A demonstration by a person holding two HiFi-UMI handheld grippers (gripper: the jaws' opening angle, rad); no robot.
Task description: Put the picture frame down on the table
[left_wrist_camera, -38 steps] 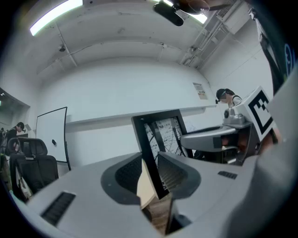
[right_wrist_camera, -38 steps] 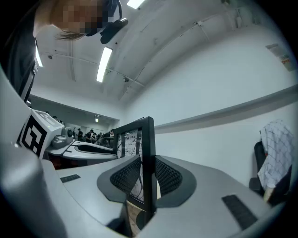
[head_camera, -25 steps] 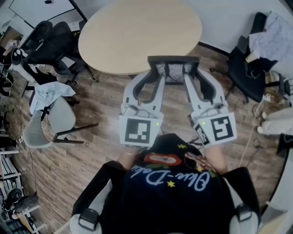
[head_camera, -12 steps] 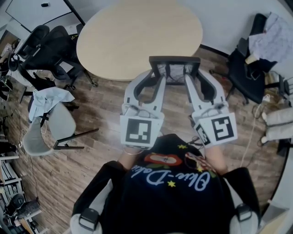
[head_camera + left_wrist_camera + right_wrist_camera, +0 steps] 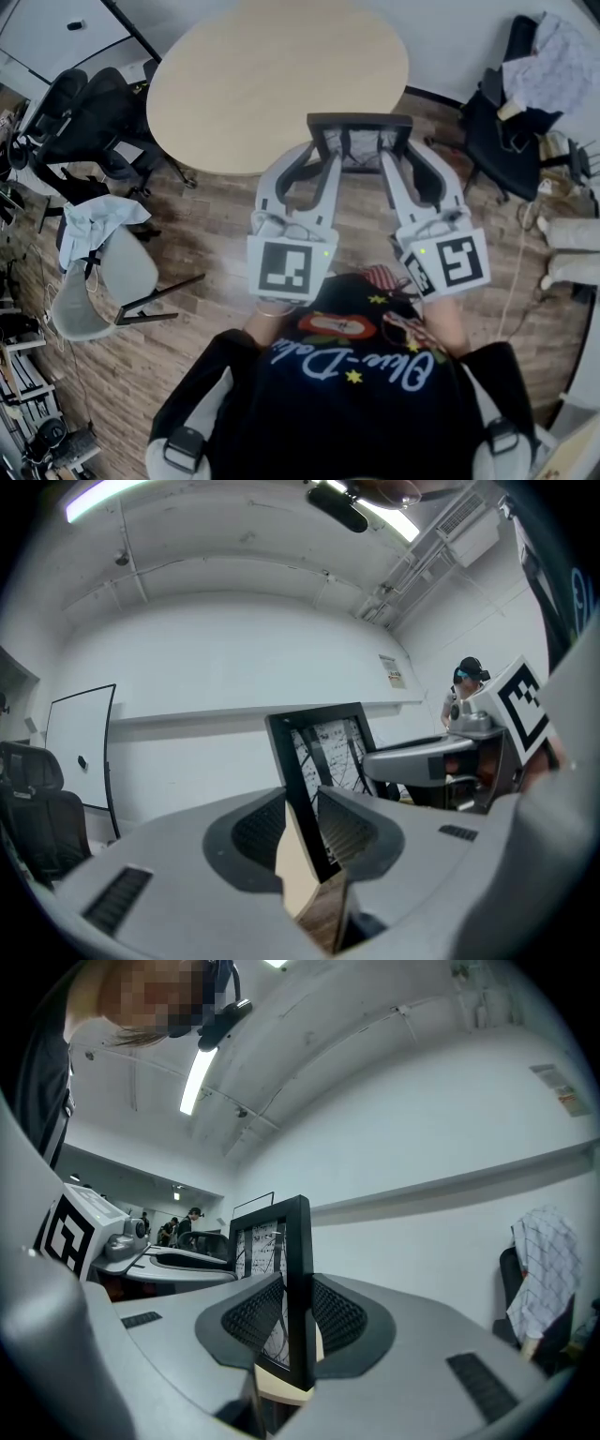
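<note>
Holding the picture frame (image 5: pixel 358 120) upright in the air with both grippers, one on each side rail. Left gripper (image 5: pixel 302 827): fingers clenched on the frame's left black rail, with the ribbed pads pressed against it on both sides. Right gripper (image 5: pixel 296 1321): same thing on the right rail, fingers closed on the black edge and the rail running straight up between them. The frame's glass shows a sketchy black-and-white print (too small to read).

From the head view the frame hangs in front of the person's chest at the near edge of the round tabletop (image 5: pixel 272 80). Most of it is over the wooden floor (image 5: pixel 187 309), with only its top rail lining up with the tabletop's rim. The tabletop is bare wood with nothing on it. Office chairs stand to the left and right, well apart from the frame.

Progress: the frame is picked up and under two-handed control, so that part is done. The actual placing is not yet done, since no part of the frame touches the tabletop. What looks left is to bring it forward over the surface, lower it until it rests there, and then release both pairs of fingers. Whether it should end up flat or standing cannot be told from here.
</note>
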